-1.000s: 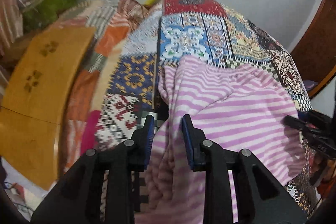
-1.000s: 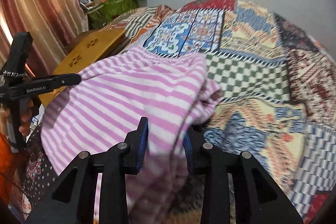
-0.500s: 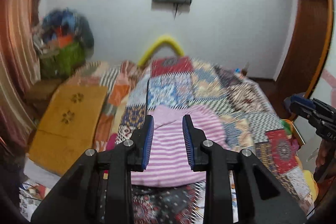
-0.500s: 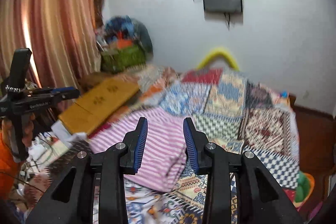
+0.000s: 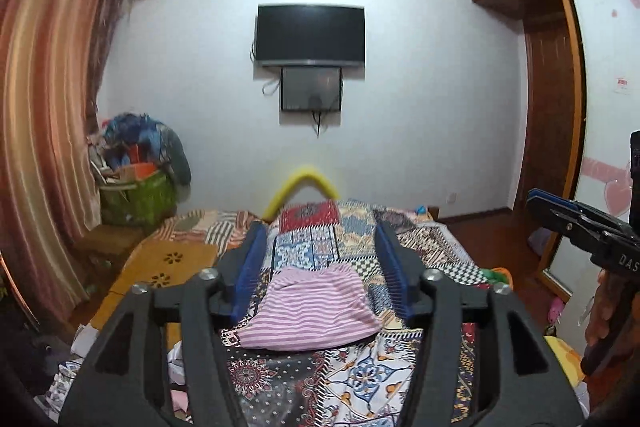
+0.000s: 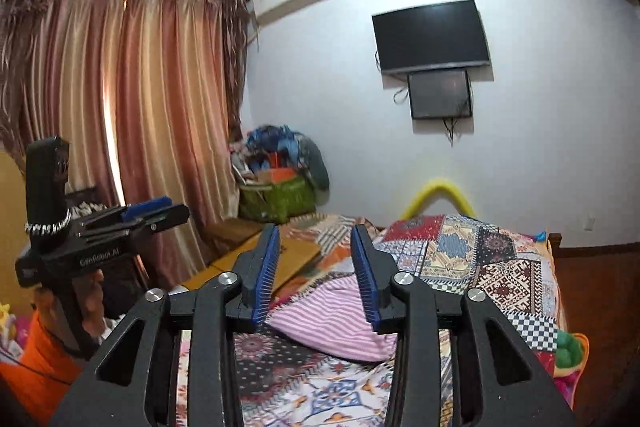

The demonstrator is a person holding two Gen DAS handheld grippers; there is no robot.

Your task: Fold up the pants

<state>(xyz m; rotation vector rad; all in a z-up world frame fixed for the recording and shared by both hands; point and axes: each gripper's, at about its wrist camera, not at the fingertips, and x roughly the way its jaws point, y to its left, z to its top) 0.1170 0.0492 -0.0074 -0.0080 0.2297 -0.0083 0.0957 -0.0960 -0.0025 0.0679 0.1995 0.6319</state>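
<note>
The pink-and-white striped pants [image 5: 314, 309] lie folded in a compact bundle on the patchwork bed cover [image 5: 360, 239]; the right wrist view shows the pants [image 6: 332, 323] too. My left gripper [image 5: 320, 267] hangs high and well back from the bundle, its jaws opening with nothing between them. My right gripper [image 6: 316, 275] is likewise raised and back, jaws opening and empty. Each gripper shows in the other's view: the right gripper [image 5: 576, 223] at the right edge, the left gripper [image 6: 140, 217] at the left edge, held by a hand.
A yellow wooden board [image 5: 160, 267] lies along the bed's left side. A green basket [image 5: 138, 197] heaped with clothes stands in the corner by the curtain [image 6: 120, 115]. A television [image 5: 310, 35] hangs on the far wall. A wooden wardrobe [image 5: 560, 107] stands at right.
Both grippers let go of the striped pants, pulled back and rose far from the bed. Their jaws have spread wider. The pants now lie folded on the cover.
</note>
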